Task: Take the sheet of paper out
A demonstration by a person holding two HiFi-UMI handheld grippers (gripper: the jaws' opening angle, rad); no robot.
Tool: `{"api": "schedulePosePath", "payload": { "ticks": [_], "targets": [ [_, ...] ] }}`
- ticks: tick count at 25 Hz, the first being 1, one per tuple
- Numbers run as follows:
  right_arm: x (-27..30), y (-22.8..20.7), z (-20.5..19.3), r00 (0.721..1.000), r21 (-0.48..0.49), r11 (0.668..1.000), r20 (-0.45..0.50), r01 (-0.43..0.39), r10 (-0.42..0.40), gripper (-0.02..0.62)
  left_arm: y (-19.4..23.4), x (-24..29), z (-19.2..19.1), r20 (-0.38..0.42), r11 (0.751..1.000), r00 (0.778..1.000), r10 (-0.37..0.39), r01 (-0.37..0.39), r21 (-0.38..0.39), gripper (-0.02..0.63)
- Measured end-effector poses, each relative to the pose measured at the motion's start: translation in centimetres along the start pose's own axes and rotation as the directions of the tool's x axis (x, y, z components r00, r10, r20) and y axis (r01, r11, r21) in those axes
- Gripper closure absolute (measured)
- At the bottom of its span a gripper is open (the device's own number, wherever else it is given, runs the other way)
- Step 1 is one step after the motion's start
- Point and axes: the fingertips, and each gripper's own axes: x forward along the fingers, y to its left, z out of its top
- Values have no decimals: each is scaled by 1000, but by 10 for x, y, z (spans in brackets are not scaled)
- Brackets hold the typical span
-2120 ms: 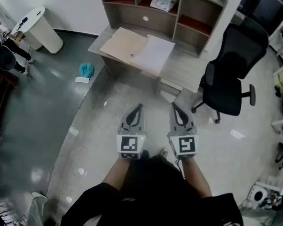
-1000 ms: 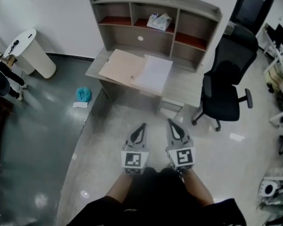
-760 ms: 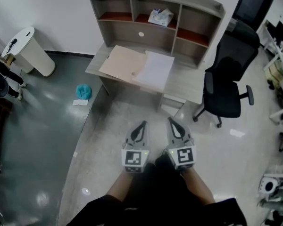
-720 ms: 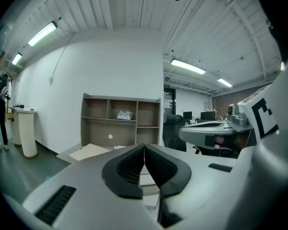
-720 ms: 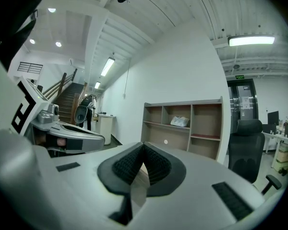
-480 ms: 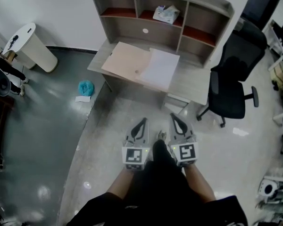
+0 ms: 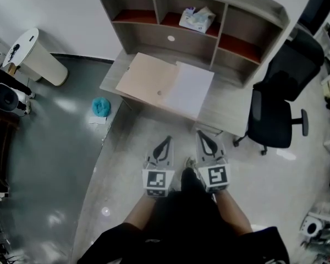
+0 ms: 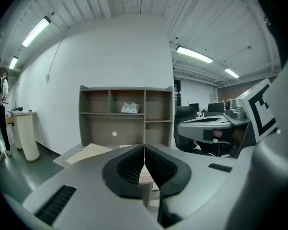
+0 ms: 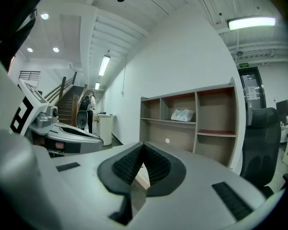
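Nearer desk (image 7: 223, 109) than second ago; approach only. Holding left gripper (image 7: 165, 139), right gripper (image 7: 202, 135) with jaws pressed together, empty. Spotting sheet of paper (image 7: 190, 90) at 12 o'clock, flat on desk.

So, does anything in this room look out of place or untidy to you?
Yes. On the floor left of the desk, a crumpled teal thing lies with a white slip beside it, like dropped litter. The sheet of paper lies flat on the desk; nothing looks spilled.
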Motion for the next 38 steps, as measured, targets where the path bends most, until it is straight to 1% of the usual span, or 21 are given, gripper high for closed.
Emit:
{"api": "schedulePosePath", "payload": {
  "ticks": [5, 10, 12, 14, 17, 21, 28, 31, 38],
  "targets": [
    [33, -39, -4, 1000, 12, 1000, -22, 14, -14, 578, 3, 53, 5, -22, 1000, 999, -24, 24, 3, 561],
    [54, -75, -17, 998, 54, 998, -60, 21, -17, 578, 0, 93, -1, -98, 999, 994, -51, 50, -17, 561],
    [64, -87, -15, 997, 75, 997, -71, 21, -15, 578, 2, 107, -6, -136, 997, 988, -69, 65, -37, 561],
    [75, -96, -15, 997, 80, 997, -78, 11, -5, 578, 6, 118, -8, -157, 997, 985, -68, 61, -51, 561],
    [86, -105, -20, 996, 61, 998, -85, -4, 10, 578, 13, 130, -10, -171, 998, 984, -46, 38, -53, 561],
    [98, -111, -27, 994, 69, 997, -100, -35, 42, 578, 19, 145, -10, -190, 998, 981, -38, 28, -58, 561],
    [117, -123, -29, 993, 75, 997, -110, -26, 35, 578, 36, 168, -11, -222, 997, 974, -40, 25, -68, 561],
    [124, -130, -35, 991, 83, 996, -129, -11, 21, 578, 38, 181, -14, -236, 996, 970, -61, 45, -73, 561],
    [149, -142, -53, 977, 95, 995, -214, 42, -21, 578, 48, 221, -22, -266, 988, 953, -144, 125, -87, 561]
  ]
}}
